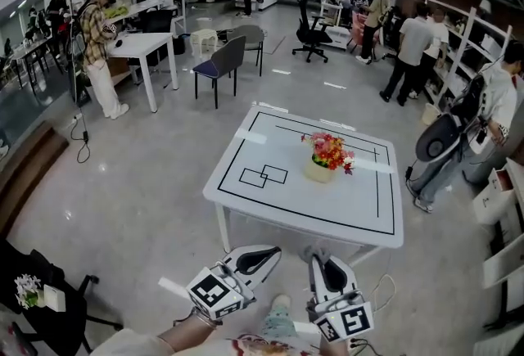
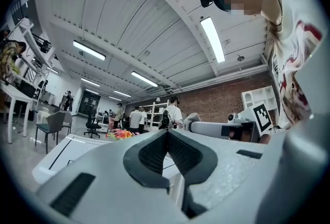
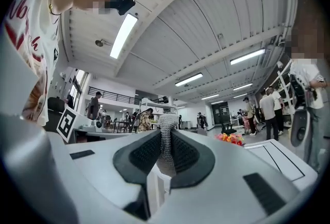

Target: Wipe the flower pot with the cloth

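Left gripper: jaws pressed together, nothing between them. Right gripper: clenched on a thin fold of grey cloth that pokes past your tips. Flower pot: on the white table, well ahead of both jaws. Risk: your bite looks thin, so the cloth may slip out under wiping pressure; unbraced, the pot may tip or skid.

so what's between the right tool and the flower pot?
Head view: only a strip of floor, then the white table with its bare, black-lined top. Nothing stands between the right tool and the flower pot.
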A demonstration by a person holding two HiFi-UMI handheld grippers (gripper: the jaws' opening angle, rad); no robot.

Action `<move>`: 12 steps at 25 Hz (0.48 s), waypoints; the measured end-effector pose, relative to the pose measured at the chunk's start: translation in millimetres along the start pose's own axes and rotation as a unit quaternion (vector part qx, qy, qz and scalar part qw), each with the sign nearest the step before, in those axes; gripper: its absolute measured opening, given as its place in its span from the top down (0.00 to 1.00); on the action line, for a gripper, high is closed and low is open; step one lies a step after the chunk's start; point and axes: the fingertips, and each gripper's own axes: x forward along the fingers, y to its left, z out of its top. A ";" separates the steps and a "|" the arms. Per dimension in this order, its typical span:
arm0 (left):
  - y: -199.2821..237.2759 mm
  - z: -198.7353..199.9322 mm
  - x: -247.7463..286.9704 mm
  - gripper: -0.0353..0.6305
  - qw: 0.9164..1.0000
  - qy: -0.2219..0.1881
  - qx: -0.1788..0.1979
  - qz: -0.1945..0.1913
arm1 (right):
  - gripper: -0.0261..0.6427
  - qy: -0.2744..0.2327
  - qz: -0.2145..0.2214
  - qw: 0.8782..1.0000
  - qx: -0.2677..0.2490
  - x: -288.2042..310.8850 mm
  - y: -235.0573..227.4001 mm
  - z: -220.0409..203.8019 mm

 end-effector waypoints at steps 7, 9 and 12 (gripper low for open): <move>-27.0 10.6 -32.9 0.94 1.000 -0.013 0.007 -0.007 | 0.90 0.003 0.000 1.000 -0.019 -25.4 38.9 9.8; -28.1 14.5 -37.3 0.94 1.000 -0.017 0.008 -0.006 | 0.90 0.000 0.002 1.000 -0.024 -26.1 45.0 13.6; -29.6 16.4 -39.1 0.94 1.000 -0.018 0.007 -0.005 | 0.90 -0.002 0.008 1.000 -0.027 -27.0 51.5 16.9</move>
